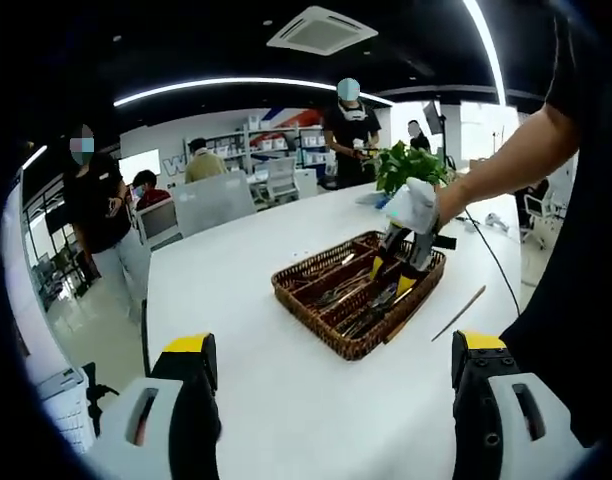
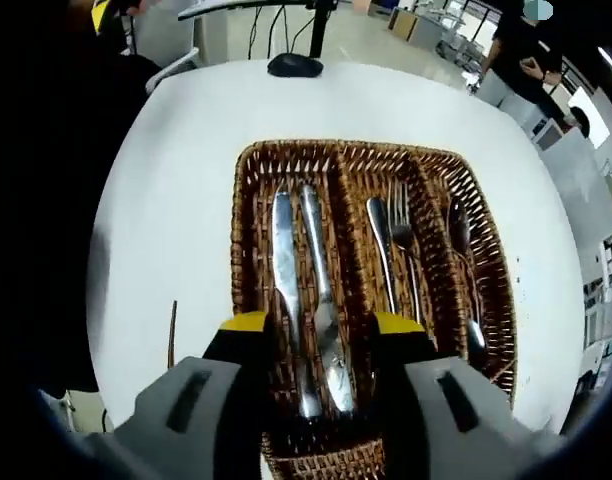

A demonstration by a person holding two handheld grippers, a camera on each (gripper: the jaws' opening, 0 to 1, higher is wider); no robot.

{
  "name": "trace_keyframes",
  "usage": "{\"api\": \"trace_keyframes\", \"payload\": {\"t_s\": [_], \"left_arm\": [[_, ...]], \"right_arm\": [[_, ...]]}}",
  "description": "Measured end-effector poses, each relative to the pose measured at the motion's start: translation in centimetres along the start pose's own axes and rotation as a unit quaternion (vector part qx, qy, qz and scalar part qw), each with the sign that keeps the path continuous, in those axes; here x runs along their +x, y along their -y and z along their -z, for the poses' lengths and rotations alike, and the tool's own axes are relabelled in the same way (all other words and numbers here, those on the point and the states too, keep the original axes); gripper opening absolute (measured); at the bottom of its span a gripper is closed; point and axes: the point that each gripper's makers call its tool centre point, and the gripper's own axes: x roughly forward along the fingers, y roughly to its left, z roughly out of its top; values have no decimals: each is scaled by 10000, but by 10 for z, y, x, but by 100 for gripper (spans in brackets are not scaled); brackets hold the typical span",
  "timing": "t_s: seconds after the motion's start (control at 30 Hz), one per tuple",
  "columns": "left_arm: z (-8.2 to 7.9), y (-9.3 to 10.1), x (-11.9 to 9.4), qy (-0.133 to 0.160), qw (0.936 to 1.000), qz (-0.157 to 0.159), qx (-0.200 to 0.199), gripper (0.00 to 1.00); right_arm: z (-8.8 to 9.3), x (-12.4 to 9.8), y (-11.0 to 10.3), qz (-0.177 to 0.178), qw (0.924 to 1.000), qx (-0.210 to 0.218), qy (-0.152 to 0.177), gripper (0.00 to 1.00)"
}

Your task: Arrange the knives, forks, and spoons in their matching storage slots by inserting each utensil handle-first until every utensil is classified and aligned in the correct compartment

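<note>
While my right tool (image 2: pixel 316 325) hangs just above the wicker tray (image 2: pixel 248 250), its yellow-tipped jaws spread wide with nothing between them, I judge the work here to be checking or straightening the two knives (image 2: pixel 306 300) in the compartment left of centre. To do that well I would come down square over one handle, keep the jaws clear of the woven dividers, and close only when both pads bracket the steel, since polished metal is likely to slip.

At the bottom of the left gripper view, my left tool (image 1: pixel 336 345) waits over the white counter (image 1: pixel 246 290), wide open and empty, well apart from the tray at centre right.

From the right gripper view, the knives lie side by side, lengthwise, shiny and slim. Forks (image 2: pixel 396 250) fill the middle compartment, and a spoon (image 2: pixel 464 270) sits in the right one. A thin stick (image 2: pixel 172 330) rests on the counter at lower left, outside the tray.
</note>
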Motion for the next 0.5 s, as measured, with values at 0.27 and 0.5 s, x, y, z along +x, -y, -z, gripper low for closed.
{"api": "trace_keyframes", "payload": {"t_s": [0.27, 0.5], "left_arm": [[-8, 10, 8, 189, 9995, 266, 6, 100], [-11, 15, 10, 221, 9989, 401, -99, 100]], "right_arm": [[-29, -69, 11, 724, 9892, 269, 1243, 76], [-15, -123, 12, 1480, 9733, 1002, 1438, 100]]}}
